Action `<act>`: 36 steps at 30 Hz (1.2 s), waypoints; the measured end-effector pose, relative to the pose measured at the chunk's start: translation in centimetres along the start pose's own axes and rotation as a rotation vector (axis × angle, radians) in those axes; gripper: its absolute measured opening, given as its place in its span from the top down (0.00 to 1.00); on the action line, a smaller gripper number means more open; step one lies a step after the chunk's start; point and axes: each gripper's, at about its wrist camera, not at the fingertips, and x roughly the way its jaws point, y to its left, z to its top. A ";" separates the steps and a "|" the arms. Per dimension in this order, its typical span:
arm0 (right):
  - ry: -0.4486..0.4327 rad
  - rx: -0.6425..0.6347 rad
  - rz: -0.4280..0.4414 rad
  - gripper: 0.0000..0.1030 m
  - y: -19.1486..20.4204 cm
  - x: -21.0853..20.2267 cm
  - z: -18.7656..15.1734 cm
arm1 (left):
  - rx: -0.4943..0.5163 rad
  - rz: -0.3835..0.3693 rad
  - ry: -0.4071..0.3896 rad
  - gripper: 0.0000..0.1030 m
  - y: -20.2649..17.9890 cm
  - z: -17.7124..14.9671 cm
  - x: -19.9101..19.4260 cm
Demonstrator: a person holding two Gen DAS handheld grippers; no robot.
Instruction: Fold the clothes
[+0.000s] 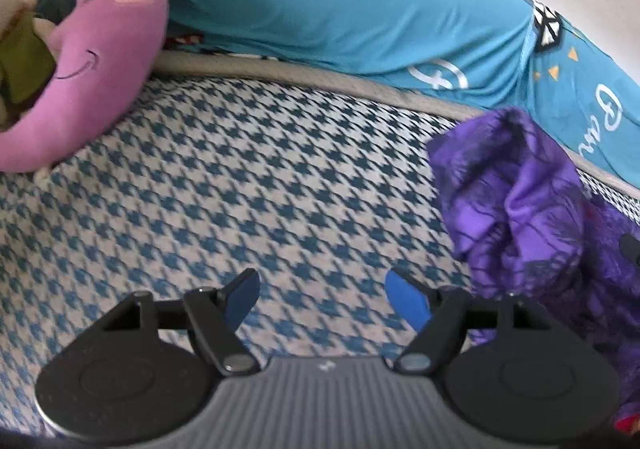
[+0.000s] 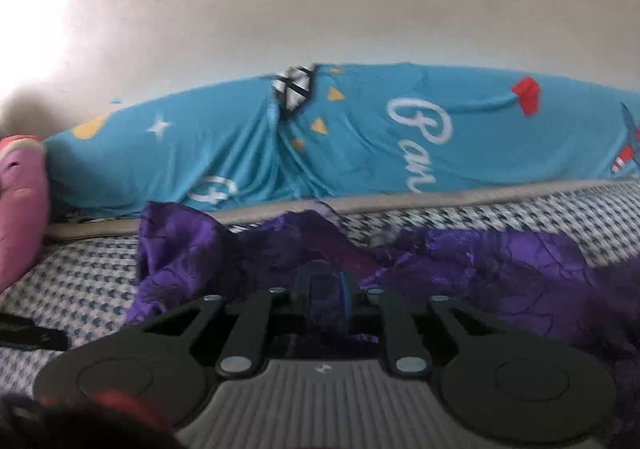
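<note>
Hovering low over the bed [image 1: 240, 185], the left tool [image 1: 322, 299] has its two blue-padded fingers [image 1: 408, 303] spread wide with nothing between them, only the blue-and-white houndstooth cover showing through the gap. Off to its right lies the purple garment [image 1: 520, 209], a shiny, crumpled heap with dark vein-like lines, bunched up high near the far edge of the mattress and trailing down toward the tool's right-hand side. It sits just beside the open fingers, not between them.

Over on the other side, the right tool [image 2: 334, 293] is a different story: its fingers are pressed close together, and dark purple fabric crowds right around the tips. It looks to be pinching a fold of that purple garment [image 2: 500, 273], though the blur makes the exact grip hard to read. From this view the cloth sprawls across the bed [image 2: 80, 273] in front of the tool, one rumpled lobe to the left and a broader spread to the right.

Along the back runs a long teal bolster [image 1: 320, 9] printed with a white star, yellow triangles and curly white lettering, lying against the pale wall [image 2: 320, 1]. At the left end rests a purple moon-shaped plush [image 1: 108, 61] with a smiling, closed-eyed face, touching the houndstooth cover. A dark flat object [image 2: 32, 335] lies on the bed at the left edge of the right view; I cannot tell what it is.
</note>
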 end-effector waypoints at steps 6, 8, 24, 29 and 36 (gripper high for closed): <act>-0.038 -0.124 0.168 0.72 1.9 -0.2 -0.3 | -0.054 -0.065 0.016 0.27 -1.2 0.5 0.2; -0.041 -0.166 0.231 0.64 2.7 -0.6 -0.6 | -0.073 -0.089 0.013 0.27 -1.6 0.7 0.2; -0.021 -0.357 0.287 0.44 7.5 2.9 -3.5 | -0.101 -0.229 -0.001 0.20 -4.0 2.1 -0.7; 0.004 -0.352 0.298 0.86 7.6 3.7 -3.2 | -0.114 -0.262 -0.003 0.20 -3.9 2.3 -0.9; 0.036 -0.150 0.592 0.91 5.9 0.7 -0.2 | -0.147 -0.318 -0.038 0.15 -2.2 2.7 -2.7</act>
